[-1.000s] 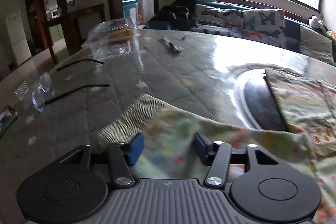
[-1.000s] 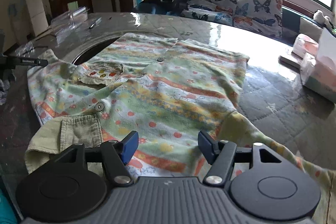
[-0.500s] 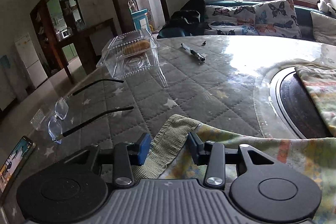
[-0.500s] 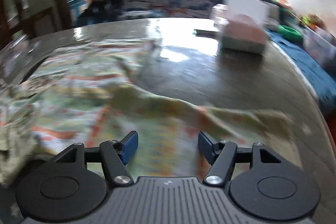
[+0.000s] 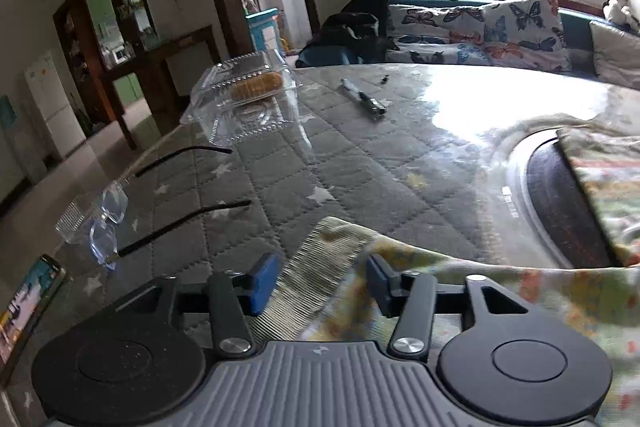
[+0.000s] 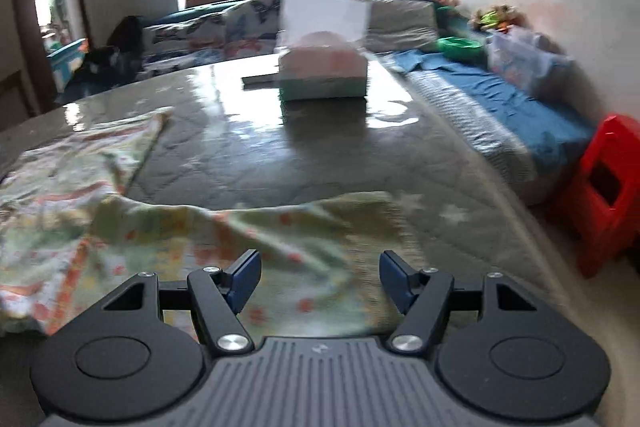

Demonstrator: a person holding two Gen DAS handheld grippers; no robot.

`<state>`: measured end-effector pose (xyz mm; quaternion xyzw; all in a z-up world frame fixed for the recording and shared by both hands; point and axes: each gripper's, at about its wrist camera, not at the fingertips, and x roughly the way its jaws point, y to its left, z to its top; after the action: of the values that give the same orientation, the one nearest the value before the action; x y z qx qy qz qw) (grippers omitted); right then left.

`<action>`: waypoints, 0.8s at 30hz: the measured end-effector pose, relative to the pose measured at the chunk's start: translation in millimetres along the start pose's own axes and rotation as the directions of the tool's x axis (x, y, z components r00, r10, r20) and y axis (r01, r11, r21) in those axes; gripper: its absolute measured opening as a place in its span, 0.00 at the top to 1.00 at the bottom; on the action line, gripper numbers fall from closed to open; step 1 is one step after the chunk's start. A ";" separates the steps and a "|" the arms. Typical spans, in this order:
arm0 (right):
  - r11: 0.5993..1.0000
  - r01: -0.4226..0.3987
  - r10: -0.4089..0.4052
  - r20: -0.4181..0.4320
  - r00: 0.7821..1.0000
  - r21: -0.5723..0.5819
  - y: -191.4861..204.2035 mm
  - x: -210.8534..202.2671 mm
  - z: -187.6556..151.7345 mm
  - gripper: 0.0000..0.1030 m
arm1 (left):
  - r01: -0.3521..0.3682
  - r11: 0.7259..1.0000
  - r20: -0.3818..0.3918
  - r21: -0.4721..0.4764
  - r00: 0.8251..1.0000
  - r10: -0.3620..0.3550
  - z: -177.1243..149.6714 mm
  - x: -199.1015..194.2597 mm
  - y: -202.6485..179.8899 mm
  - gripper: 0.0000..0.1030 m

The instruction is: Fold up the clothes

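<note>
Left wrist view shows our left gripper [image 5: 320,281] low over the quilted table [image 5: 360,163], its blue pads parted with the ribbed cuff [image 5: 320,267] of one sleeve lying between them, not yet pinched. Right wrist view, somewhat blurred, shows our right gripper [image 6: 318,283] with its pads spread wide over the other sleeve [image 6: 280,227], which stretches out across the table towards the edge. The printed children's shirt [image 6: 60,179] lies spread flat to the left of that sleeve, partly over the dark round inset [image 5: 560,195] in the table.

We judge the step in hand to be taking both sleeve ends, ready to fold them in over the body. To do it well, we lower each gripper until the lower pad slides under the cloth, then close on the cuff itself, where the ribbing gives a firmer bite than the thin printed fabric. We take a single layer only, and we lift both sides evenly so the shirt does not drag or skew. On the left we keep clear of the glasses [image 5: 104,223] and the phone [image 5: 28,307] close by; the tissue box [image 6: 324,75] on the right stands well apart.
</note>
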<state>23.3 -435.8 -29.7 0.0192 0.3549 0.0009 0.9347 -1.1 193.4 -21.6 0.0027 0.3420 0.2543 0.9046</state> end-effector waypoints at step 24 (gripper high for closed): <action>0.983 0.157 -0.165 0.078 0.983 0.089 -2.7 -9.6 -25.9 0.48 | 0.534 0.827 0.058 0.175 0.833 -0.550 -0.5 -116.5 -154.4 0.00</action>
<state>-1.1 -437.7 -42.8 0.0291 0.3147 -0.0902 0.9444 -4.7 5.0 22.3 -0.0126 0.2987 -0.0403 0.9534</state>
